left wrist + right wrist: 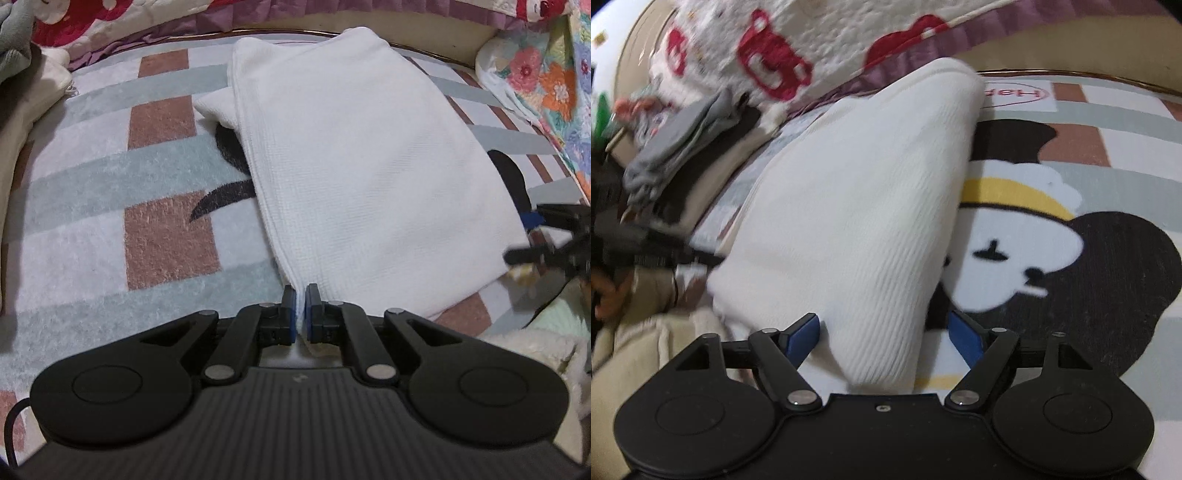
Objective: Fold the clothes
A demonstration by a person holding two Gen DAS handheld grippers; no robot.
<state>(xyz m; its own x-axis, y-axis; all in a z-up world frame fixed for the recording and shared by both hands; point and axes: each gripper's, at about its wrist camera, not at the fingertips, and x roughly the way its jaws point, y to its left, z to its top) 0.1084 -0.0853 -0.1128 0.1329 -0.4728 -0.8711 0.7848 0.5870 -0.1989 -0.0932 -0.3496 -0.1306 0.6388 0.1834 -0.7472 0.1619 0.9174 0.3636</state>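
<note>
Left gripper: you have it clamped on the white garment's near corner; the cloth runs lengthwise away from you across the rug. Right gripper: jaws apart, straddling the other near corner, not yet pinching.
</note>
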